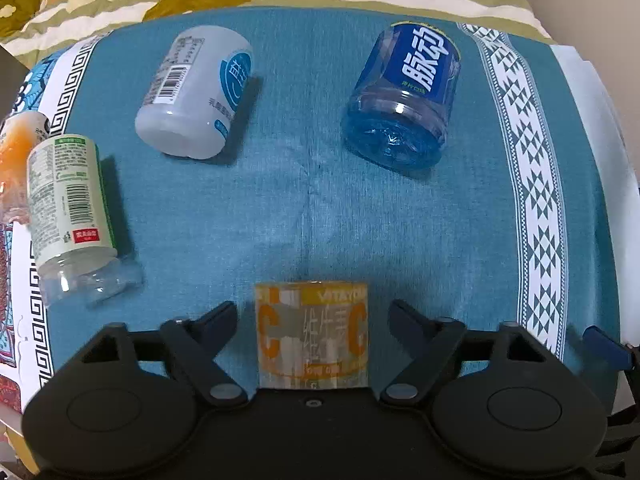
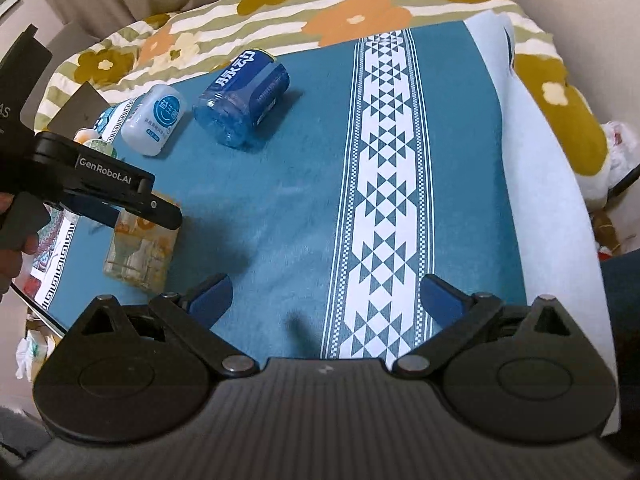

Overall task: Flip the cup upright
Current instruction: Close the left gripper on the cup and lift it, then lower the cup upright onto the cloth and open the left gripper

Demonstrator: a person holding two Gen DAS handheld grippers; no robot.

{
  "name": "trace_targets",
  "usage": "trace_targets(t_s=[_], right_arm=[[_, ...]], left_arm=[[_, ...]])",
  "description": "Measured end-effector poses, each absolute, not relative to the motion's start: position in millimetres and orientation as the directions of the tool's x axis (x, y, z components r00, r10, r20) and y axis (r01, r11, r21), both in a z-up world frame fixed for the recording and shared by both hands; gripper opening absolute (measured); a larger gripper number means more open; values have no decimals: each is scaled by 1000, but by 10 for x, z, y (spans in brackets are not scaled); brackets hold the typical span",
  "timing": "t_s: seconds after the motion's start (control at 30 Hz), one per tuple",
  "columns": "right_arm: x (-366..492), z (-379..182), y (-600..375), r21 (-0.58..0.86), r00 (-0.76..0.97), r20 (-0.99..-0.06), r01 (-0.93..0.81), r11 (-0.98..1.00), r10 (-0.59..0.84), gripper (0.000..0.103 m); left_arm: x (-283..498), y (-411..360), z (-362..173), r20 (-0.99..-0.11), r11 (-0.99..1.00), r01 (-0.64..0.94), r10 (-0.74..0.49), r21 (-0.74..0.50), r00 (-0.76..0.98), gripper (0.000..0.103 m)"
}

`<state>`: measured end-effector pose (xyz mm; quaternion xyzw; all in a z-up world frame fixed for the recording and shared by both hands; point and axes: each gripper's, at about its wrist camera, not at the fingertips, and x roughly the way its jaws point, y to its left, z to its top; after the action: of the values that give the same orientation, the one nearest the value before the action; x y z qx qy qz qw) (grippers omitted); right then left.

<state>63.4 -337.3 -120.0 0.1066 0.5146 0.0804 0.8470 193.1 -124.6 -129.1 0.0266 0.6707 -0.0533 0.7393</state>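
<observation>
We hold the left gripper (image 1: 311,314) low over the teal tablecloth (image 1: 300,208), jaws spread wide and clear of the clear orange-printed plastic cup (image 1: 312,336) standing between them, marked "VITAYO". The right gripper (image 2: 326,294) hovers wide open, empty, over open cloth, near right.

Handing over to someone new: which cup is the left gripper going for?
On the teal tablecloth, look between the open left gripper fingers. The orange cup there is clear with orange letters, unlike the blue cup and white cup farther back.
</observation>
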Motion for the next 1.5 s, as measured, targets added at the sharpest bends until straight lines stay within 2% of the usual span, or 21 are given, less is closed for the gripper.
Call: trace_targets(t_s=[0.1, 0.47, 0.67, 0.8, 1.0, 1.2, 1.3, 1.5], right_arm=[[663, -1227, -3412, 268, 458, -854, -20, 963, 247, 103], [724, -1249, -3411, 284, 460, -850, -15, 959, 259, 103], [717, -1097, -3360, 292, 497, -827, -20, 956, 263, 103], [685, -1015, -3302, 301, 515, -813, -30, 953, 273, 103], [613, -1034, -3185, 281, 502, -822, -53, 958, 269, 103], [533, -1191, -3077, 193, 484, -854, -45, 980, 190, 103], [504, -1235, -3072, 186, 488, -855, -26, 982, 175, 103], [468, -1342, -2999, 172, 472, -866, -34, 985, 167, 103]], left_arm=[[1962, -1241, -1365, -997, 994, 105, -43, -36, 65, 64], [1917, -1154, -1312, -993, 992, 99, -86, -78, 75, 62], [1762, -1032, -985, -972, 986, 112, -146, -127, 182, 61], [1471, -968, -796, -902, 987, 125, -145, -103, 407, 62], [1085, -965, -976, -701, 988, 124, -150, -87, 697, 62], [1047, -949, -1213, -570, 983, 111, -177, -148, 803, 62], [997, -933, -1261, -511, 983, 122, -177, -140, 841, 62], [943, -899, -1415, -509, 987, 125, -159, -101, 846, 62]])
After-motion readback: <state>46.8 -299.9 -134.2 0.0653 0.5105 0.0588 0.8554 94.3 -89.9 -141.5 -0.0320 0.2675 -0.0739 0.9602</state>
